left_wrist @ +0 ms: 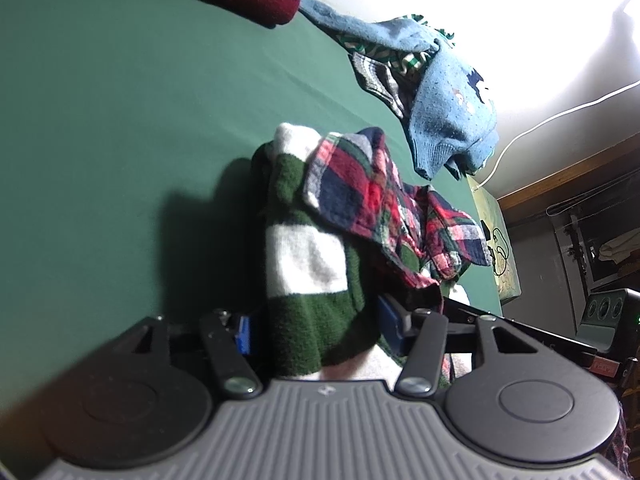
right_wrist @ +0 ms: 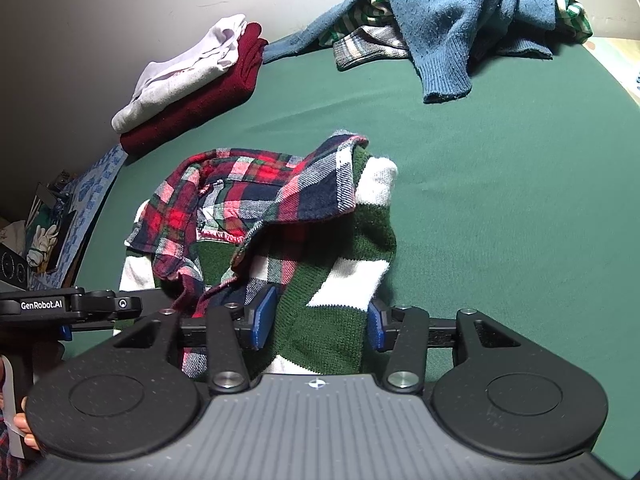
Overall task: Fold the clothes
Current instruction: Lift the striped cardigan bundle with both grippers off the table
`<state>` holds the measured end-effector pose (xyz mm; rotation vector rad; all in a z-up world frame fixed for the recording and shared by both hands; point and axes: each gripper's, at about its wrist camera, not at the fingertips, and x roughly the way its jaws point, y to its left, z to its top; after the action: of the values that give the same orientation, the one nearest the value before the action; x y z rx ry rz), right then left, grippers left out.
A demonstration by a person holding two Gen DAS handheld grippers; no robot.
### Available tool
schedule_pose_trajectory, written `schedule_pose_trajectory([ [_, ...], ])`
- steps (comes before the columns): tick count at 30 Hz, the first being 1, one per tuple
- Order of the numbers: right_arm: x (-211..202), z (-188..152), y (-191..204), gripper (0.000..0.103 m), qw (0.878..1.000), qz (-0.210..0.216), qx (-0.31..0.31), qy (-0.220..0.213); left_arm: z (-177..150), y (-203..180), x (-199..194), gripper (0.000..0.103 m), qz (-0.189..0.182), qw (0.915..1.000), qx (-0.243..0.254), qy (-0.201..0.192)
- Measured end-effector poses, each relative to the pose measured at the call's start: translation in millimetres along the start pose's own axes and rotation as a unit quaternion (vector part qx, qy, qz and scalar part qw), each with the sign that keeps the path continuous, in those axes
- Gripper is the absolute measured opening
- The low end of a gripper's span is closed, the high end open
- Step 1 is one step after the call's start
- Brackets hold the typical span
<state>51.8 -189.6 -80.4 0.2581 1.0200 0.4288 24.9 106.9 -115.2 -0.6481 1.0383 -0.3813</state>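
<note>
Both grippers set on one bundle near the front of the green table [right_wrist: 500, 208]: left gripper [left_wrist: 316, 332] with jaws clamped on the thick green-and-white striped sweater [left_wrist: 308, 264], right gripper [right_wrist: 320, 320] with jaws likewise closed on a bunched fold of that sweater, blue pads pressing the knit on either side. Probably held at two points along the near edge so as to lift and spread the garment for folding. Plaid flannel shirt [right_wrist: 256, 200] draped over the sweater, tangled with it, likely needing separation first. Folded white and maroon stack [right_wrist: 196, 88] parked at the far left by the wall, seemingly finished work; unfolded pile topped by a blue sweater [right_wrist: 452, 20] at the far right, apparently waiting. Hard to tell how much knit sits inside each grip, since the gripper bodies cover the near hem. Sweater's sleeves and neckline buried under the plaid; far pile cut off at the frame edge.
</note>
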Motion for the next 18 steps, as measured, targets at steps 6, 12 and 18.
schedule_pose_trajectory([
  [6,-0.8,0.1,2.3,0.042,1.0,0.0,-0.009,-0.002,0.1,1.7,-0.6,0.052,-0.003,1.0,0.001,-0.002],
  [12,-2.3,0.2,5.0,0.037,1.0,-0.006,-0.02,-0.004,0.6,-0.7,-1.4,0.049,0.002,1.0,0.007,-0.002],
  [18,-1.6,0.6,5.2,0.037,1.0,-0.009,-0.021,-0.002,1.1,-1.0,-0.8,0.048,0.002,1.0,0.008,-0.002],
])
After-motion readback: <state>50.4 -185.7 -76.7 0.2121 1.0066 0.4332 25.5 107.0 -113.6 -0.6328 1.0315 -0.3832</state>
